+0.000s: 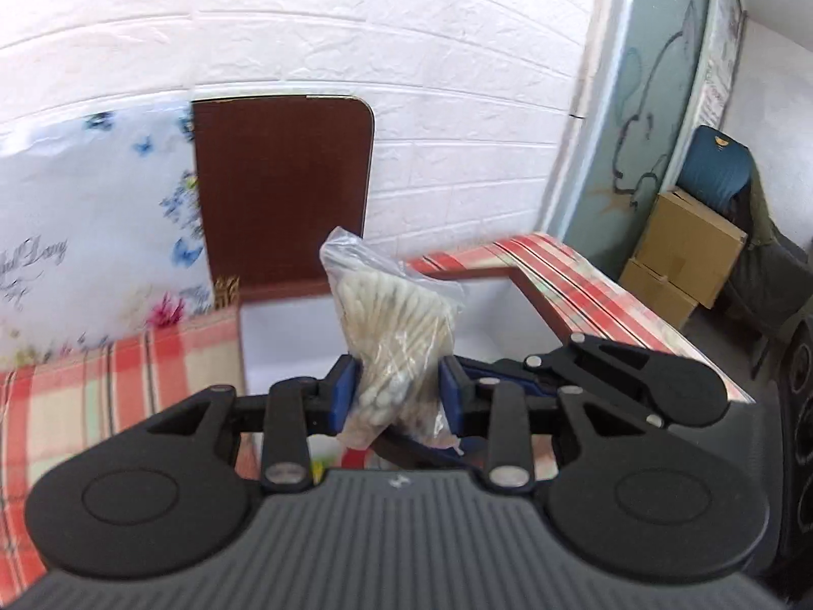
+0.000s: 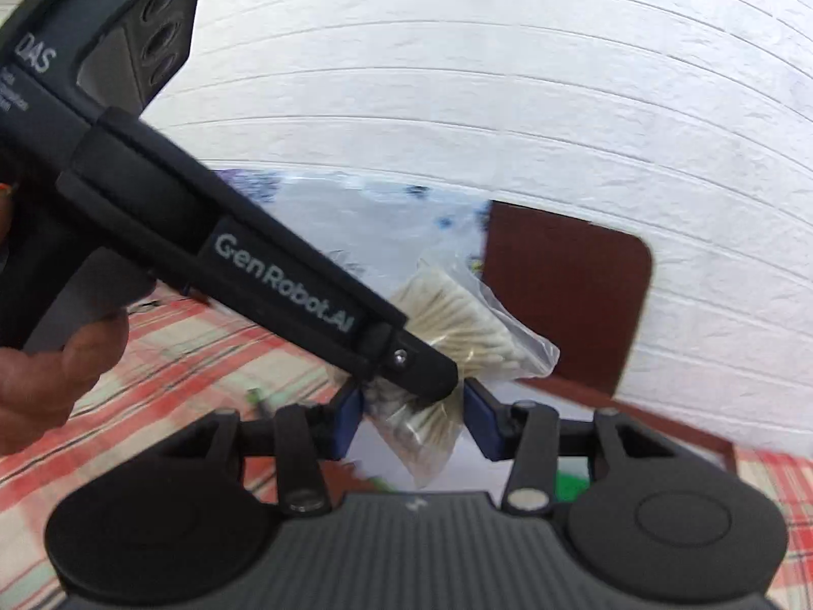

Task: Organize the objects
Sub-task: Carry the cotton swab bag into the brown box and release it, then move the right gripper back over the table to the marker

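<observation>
Bag of cotton swabs (image 1: 394,335): clear plastic, stuffed with pale swabs, standing upright at centre frame in the left wrist view, lifted above the counter; in the right wrist view it (image 2: 447,335) sits centre frame, tilted toward the right

Left tool (image 1: 397,391): its blue pads (image 1: 343,396) press on both sides of the bag's lower half, so it holds the bag; in the right wrist view its black body crosses from upper left to centre, with its tip (image 2: 421,371) on the bag

Right tool (image 2: 412,419): blue pads stand either side of the bag's lower end; the left pad (image 2: 348,419) looks to touch the plastic, the right pad (image 2: 480,419) shows a small gap, so a firm grip cannot be told; in the left wrist view its black linkage (image 1: 635,381) lies at right, just behind the left tool

Hand (image 2: 56,371): fingers wrapped round the left tool's handle, lower left of the right wrist view

Counter (image 1: 101,381): covered in red, white and green plaid cloth, lower left and right of centre

Box (image 1: 284,335): open, white inside, brown lid (image 1: 284,193) upright against the wall, directly behind the bag

Floral bag (image 1: 91,223): white with blue butterflies, left of the lid

Wall (image 1: 406,51): white brick pattern

Cardboard boxes (image 1: 681,254): stacked at far right
</observation>
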Motion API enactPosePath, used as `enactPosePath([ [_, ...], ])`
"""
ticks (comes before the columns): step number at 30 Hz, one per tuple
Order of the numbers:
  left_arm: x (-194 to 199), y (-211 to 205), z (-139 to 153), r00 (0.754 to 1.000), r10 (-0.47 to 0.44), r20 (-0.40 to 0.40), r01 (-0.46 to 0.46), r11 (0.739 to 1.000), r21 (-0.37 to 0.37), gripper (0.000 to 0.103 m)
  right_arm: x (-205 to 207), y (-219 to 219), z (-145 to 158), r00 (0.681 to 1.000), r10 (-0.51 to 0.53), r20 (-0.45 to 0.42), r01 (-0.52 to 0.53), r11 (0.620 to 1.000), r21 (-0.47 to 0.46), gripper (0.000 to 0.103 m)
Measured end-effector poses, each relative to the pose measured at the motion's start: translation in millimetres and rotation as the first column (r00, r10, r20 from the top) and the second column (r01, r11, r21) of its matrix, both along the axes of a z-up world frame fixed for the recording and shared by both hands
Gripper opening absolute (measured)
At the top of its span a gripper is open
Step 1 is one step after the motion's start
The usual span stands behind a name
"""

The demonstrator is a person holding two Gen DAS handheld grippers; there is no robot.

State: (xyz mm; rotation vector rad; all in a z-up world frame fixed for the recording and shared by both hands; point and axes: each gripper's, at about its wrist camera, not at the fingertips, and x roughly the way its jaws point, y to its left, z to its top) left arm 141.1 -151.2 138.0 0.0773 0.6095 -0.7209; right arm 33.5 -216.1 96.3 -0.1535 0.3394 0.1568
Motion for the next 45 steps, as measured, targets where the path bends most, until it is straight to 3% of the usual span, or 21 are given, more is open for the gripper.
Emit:
enactPosePath([
  [3,23.3,-18.7,-23.7,0.999,0.03,-0.033,-0.029,0.999,0.031,0.037,35.4,-20.4,-15.3,0.997,-0.04,-0.059,0.042,0.999,0.034,0.047],
  [5,31.2,-26.6,-38.7,0.998,0.06,-0.034,-0.057,0.996,0.073,0.039,51.9,-25.3,-32.9,0.994,-0.065,-0.091,0.068,0.997,0.038,0.058],
  [10,38.0,-32.1,-53.1,0.994,0.1,-0.041,-0.094,0.987,0.131,0.041,62.6,-33.0,-57.1,0.987,-0.083,-0.137,0.092,0.994,0.064,0.061],
  [13,24.2,-11.3,-35.2,0.994,0.108,0.004,-0.108,0.993,0.039,0.042,48.6,-41.1,-51.3,0.991,-0.084,-0.101,0.095,0.989,0.111,0.061],
  [17,3.1,56.0,-0.3,0.982,0.182,0.058,-0.176,0.981,-0.087,0.042,10.3,-32.0,-29.4,0.998,-0.051,0.026,0.047,0.99,0.133,0.061],
  [19,0.9,95.7,1.3,0.962,0.271,0.045,-0.267,0.961,-0.071,0.042,-4.8,-18.7,-19.0,0.997,0.022,0.068,-0.032,0.987,0.155,0.061],
  [22,0.6,146.5,-22.2,0.901,0.432,0.035,-0.433,0.899,0.061,0.042,-15.5,15.3,-23.9,0.991,0.128,0.048,-0.134,0.98,0.145,0.059],
  [24,1.6,175.1,-45.6,0.861,0.509,-0.004,-0.504,0.853,0.132,0.042,-17.9,46.2,-40.4,0.982,0.189,-0.004,-0.187,0.972,0.14,0.057],
  [27,-6.2,206.3,-73.0,0.799,0.599,-0.048,-0.583,0.792,0.181,0.042,-15.1,76.9,-73.4,0.967,0.229,-0.111,-0.211,0.965,0.155,0.057],
  [29,-11.2,217.6,-81.5,0.776,0.626,-0.071,-0.607,0.773,0.182,0.042,-11.5,86.1,-94.3,0.954,0.23,-0.191,-0.192,0.961,0.2,0.056],
  [33,-23.5,217.5,-86.9,0.781,0.621,-0.07,-0.602,0.778,0.18,0.042,-13.9,94.8,-97.2,0.953,0.168,-0.253,-0.111,0.968,0.226,0.056],
  [36,-29.0,211.5,-84.6,0.8,0.596,-0.064,-0.582,0.798,0.158,0.043,-29.0,81.2,-79.6,0.976,0.055,-0.211,-0.009,0.977,0.214,0.06],
  [37,-31.5,207.4,-82.7,0.81,0.584,-0.053,-0.572,0.806,0.151,0.044,-29.2,73.3,-72.0,0.982,-0.001,-0.188,0.044,0.973,0.226,0.066],
  [40,-42.5,191.0,-74.0,0.846,0.533,0.001,-0.528,0.839,0.133,0.05,-35.1,48.3,-59.0,0.976,-0.166,-0.144,0.2,0.94,0.276,0.074],
  [45,-56.6,171.5,-64.5,0.886,0.462,0.048,-0.464,0.878,0.118,0.052,-42.0,24.8,-61.1,0.94,-0.285,-0.187,0.335,0.874,0.352,0.077],
])
